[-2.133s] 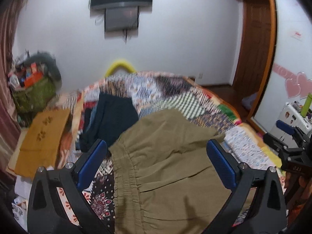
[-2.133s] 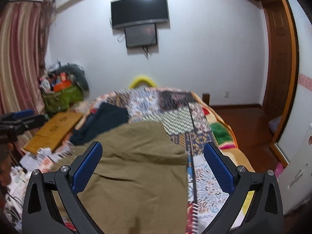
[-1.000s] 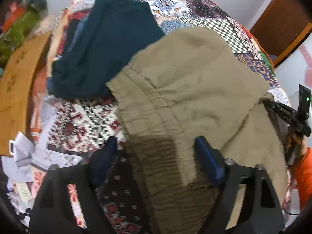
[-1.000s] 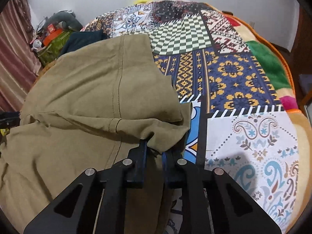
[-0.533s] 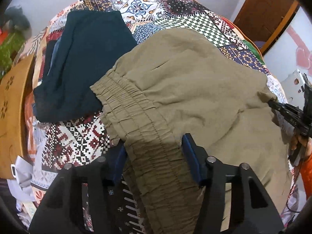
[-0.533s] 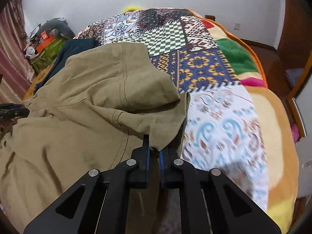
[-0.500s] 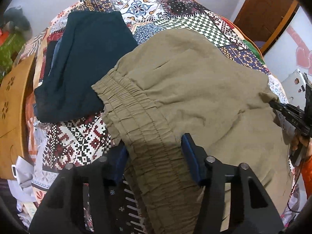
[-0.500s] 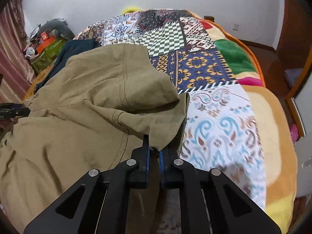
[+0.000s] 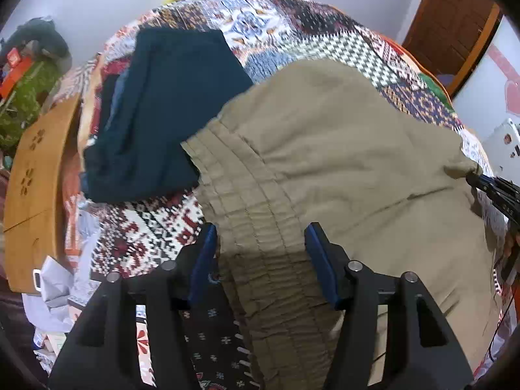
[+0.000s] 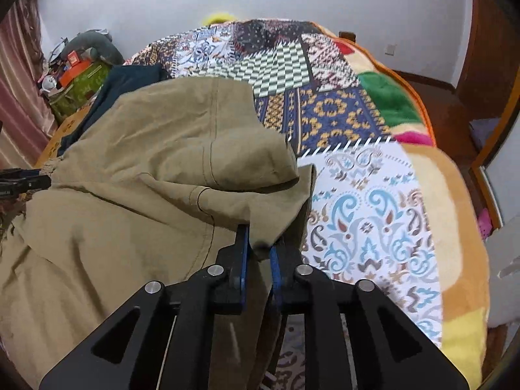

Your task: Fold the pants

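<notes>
Olive-khaki pants lie on a patchwork bed quilt, folded over once. My left gripper straddles the gathered elastic waistband; its blue pads sit a waistband's width apart, with the fabric bunched between them. My right gripper is shut on a corner of the pants at the hem edge. The right gripper also shows at the right edge of the left wrist view, and the left gripper at the left edge of the right wrist view.
A dark teal folded garment lies on the quilt just left of the pants. A wooden board and clutter lie off the bed's left side. A wooden door is at the far right. The quilt continues right of the pants.
Both grippers came down from above the bed. The right one shut on the pants corner about a second ago; the left one narrowed around the waistband. The waistband has bunched up.
</notes>
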